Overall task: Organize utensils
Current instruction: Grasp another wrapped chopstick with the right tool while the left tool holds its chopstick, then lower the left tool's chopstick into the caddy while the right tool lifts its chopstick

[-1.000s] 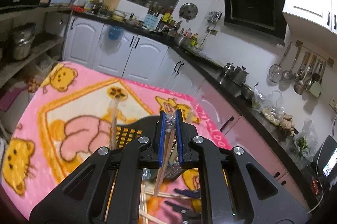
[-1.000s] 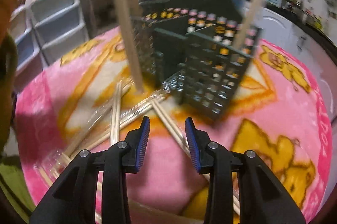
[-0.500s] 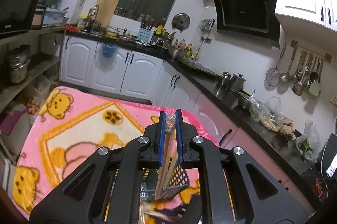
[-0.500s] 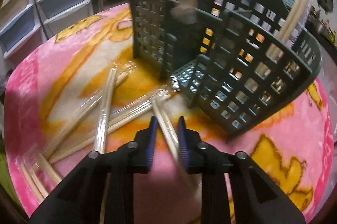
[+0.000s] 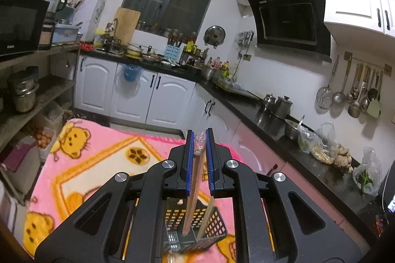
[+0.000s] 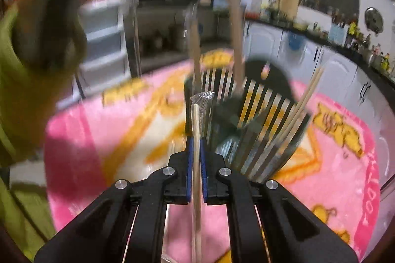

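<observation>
My left gripper [image 5: 198, 137] is shut on a plastic-wrapped pair of wooden chopsticks [image 5: 193, 191]. The sticks hang down from the jaws into the dark slotted utensil basket [image 5: 212, 226] on the pink blanket [image 5: 98, 164]. My right gripper [image 6: 196, 142] is shut on another wrapped chopstick pair [image 6: 196, 124], which stands upright with its wrapper tip above the jaws. Behind it the utensil basket [image 6: 261, 119] is blurred; several chopsticks [image 6: 303, 102] lean in its right compartment. Two more sticks [image 6: 235, 23] come down into the basket from above.
A pink cartoon-bear blanket [image 6: 118, 124] covers the table. A person's green sleeve [image 6: 27, 80] fills the left of the right wrist view. White cabinets [image 5: 153, 95] and a dark counter [image 5: 284, 134] run behind and right of the table. Shelves [image 5: 27, 95] stand left.
The right gripper closed on a wrapped chopstick pair lying on the blanket and lifted it upright. The left gripper rose with its chopsticks, and the basket dropped lower in its view.
</observation>
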The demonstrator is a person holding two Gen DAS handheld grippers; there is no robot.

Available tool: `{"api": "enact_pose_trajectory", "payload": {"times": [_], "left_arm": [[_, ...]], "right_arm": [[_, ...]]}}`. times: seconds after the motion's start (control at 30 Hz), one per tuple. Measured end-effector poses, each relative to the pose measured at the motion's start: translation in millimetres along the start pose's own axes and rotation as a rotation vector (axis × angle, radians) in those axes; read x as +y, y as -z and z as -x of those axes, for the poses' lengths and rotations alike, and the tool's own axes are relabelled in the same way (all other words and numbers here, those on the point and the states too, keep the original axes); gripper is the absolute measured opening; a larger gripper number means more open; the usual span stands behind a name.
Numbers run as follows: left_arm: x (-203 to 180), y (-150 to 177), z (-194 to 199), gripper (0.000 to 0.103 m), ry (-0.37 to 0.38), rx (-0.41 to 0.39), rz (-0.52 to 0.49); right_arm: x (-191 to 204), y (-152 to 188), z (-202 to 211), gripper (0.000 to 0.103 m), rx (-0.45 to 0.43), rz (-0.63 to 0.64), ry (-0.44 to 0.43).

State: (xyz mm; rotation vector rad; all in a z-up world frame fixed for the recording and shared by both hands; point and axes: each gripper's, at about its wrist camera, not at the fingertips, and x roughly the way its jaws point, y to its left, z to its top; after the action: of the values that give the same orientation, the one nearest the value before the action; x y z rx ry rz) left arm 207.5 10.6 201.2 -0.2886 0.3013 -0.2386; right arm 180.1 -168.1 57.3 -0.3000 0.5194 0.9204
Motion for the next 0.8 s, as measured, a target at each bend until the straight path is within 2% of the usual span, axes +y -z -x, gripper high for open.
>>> {"api": "enact_pose_trajectory", "payload": {"times": [0.23, 0.33, 0.57, 0.8], "left_arm": [[-5.7, -1.9, -6.7, 0.006, -0.004, -0.004, -0.017], [-6.9, -0.5, -9.6, 0.006, -0.009, -0.003, -0.023], [-5.9, 5.3, -17.3, 0.006, -0.021, 0.003, -0.031], [-1.5, 18.6, -34.6, 0.006, -0.046, 0.025, -0.047]], "right_arm": [[-35.8, -59.6, 63.6, 0.006, -0.305, -0.068, 0.07], [-51.6, -77.4, 73.7, 0.006, -0.38, -0.091, 0.108], [-90.6, -95.6, 67.0, 0.006, -0.494, -0.167, 0.159], [-110.1, -75.8, 28.9, 0.006, -0.47, -0.233, 0.21]]}}
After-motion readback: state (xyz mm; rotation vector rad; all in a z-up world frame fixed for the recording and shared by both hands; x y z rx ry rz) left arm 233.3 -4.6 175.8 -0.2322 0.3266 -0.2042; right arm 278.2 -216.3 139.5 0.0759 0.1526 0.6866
